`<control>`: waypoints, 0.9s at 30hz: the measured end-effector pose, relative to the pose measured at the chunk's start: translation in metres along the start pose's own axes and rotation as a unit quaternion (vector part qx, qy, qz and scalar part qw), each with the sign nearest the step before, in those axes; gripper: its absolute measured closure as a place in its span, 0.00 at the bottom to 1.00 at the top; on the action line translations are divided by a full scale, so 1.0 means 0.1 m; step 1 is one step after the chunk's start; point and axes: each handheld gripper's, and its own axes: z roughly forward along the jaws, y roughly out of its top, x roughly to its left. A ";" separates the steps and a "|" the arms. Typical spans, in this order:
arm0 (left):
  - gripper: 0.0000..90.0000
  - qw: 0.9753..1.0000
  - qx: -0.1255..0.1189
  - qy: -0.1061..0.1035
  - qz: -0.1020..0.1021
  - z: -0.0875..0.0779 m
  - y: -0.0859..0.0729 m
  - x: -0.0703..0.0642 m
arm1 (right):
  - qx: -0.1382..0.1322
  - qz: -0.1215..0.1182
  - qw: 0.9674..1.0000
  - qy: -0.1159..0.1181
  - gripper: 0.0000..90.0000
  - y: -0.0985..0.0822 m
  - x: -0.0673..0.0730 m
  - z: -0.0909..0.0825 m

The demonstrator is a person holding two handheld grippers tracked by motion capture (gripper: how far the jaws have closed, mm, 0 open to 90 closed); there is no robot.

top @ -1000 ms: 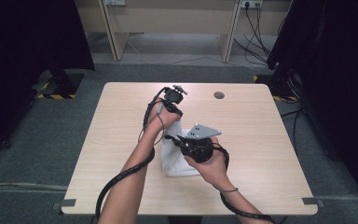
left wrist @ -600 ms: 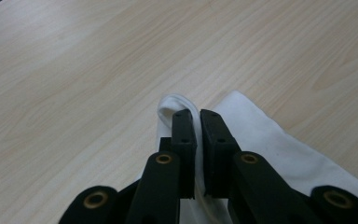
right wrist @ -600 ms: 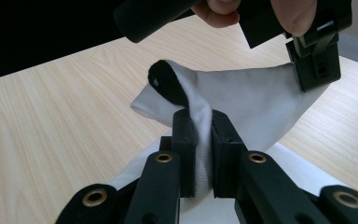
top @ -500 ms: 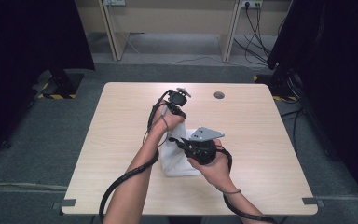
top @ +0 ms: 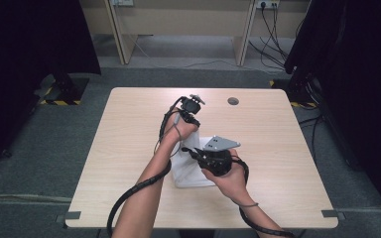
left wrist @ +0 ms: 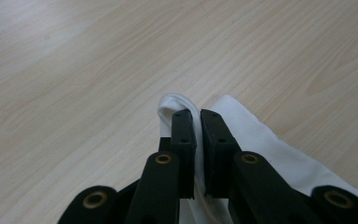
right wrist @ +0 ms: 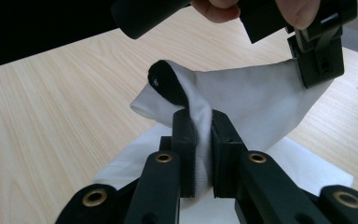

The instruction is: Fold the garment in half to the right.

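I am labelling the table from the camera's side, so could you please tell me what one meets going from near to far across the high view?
Right gripper shut on the white cloth → left gripper, also shut on the cloth → small dark round disc in the tabletop near the far edge.

Both forearms reach in from the near edge, the left stretched farther forward than the right. The left tongs [top: 188,110] have their jaws clamped nearly together. The right tongs [top: 191,152], held nearer the person, are pinched tight likewise.

A light wooden table [top: 129,144] stands on grey carpet [top: 44,148], dark curtains [top: 34,39] flanking.
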 end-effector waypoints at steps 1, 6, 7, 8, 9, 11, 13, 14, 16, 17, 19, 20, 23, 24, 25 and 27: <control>0.94 1.000 0.000 0.000 0.000 0.00 0.00 0.00 | 0.002 0.000 1.000 -0.001 0.92 -0.02 -0.01 -0.01; 0.93 1.000 0.000 -0.002 -0.001 0.05 0.00 -0.03 | 0.004 0.001 1.000 -0.002 0.92 -0.05 -0.02 -0.01; 0.93 1.000 0.000 -0.002 -0.001 0.05 0.00 -0.03 | 0.007 0.002 1.000 -0.002 0.92 -0.07 -0.04 -0.02; 0.93 1.000 0.001 -0.004 -0.001 0.07 -0.01 -0.04 | 0.007 0.002 1.000 -0.002 0.92 -0.07 -0.04 -0.02; 0.93 1.000 0.001 -0.004 -0.001 0.07 -0.01 -0.04 | 0.007 0.002 1.000 -0.002 0.92 -0.07 -0.04 -0.02; 0.93 1.000 0.003 -0.006 -0.001 0.11 -0.01 -0.05 | 0.009 0.002 1.000 -0.004 0.92 -0.09 -0.05 -0.03; 0.93 1.000 0.003 -0.006 -0.001 0.11 -0.01 -0.05 | 0.012 0.001 1.000 -0.006 0.92 -0.12 -0.06 -0.03; 0.93 1.000 0.003 -0.007 0.000 0.13 -0.01 -0.06 | 0.012 0.001 1.000 -0.006 0.92 -0.12 -0.06 -0.03; 0.93 1.000 0.003 -0.007 0.000 0.14 -0.01 -0.07 | 0.014 0.002 1.000 -0.006 0.92 -0.13 -0.07 -0.04; 0.93 1.000 0.003 -0.007 0.000 0.14 -0.01 -0.07 | 0.014 0.002 1.000 -0.006 0.92 -0.13 -0.07 -0.04; 0.93 1.000 0.003 -0.006 0.000 0.14 0.00 -0.07 | 0.013 0.003 1.000 -0.008 0.92 -0.14 -0.08 -0.04; 0.93 1.000 0.003 -0.007 -0.001 0.14 0.00 -0.07 | 0.014 0.003 1.000 -0.008 0.92 -0.14 -0.09 -0.04; 0.93 1.000 0.003 -0.006 -0.001 0.15 0.00 -0.08 | 0.014 0.004 1.000 -0.008 0.92 -0.15 -0.09 -0.04; 0.93 1.000 0.003 -0.006 -0.001 0.15 0.00 -0.08 | 0.014 0.005 1.000 -0.008 0.92 -0.15 -0.09 -0.04; 0.93 1.000 0.002 -0.005 -0.001 0.15 0.00 -0.08 | 0.014 0.005 1.000 -0.008 0.92 -0.15 -0.09 -0.04; 0.93 1.000 0.003 -0.005 0.000 0.16 0.00 -0.09 | 0.015 0.004 1.000 -0.009 0.92 -0.16 -0.09 -0.05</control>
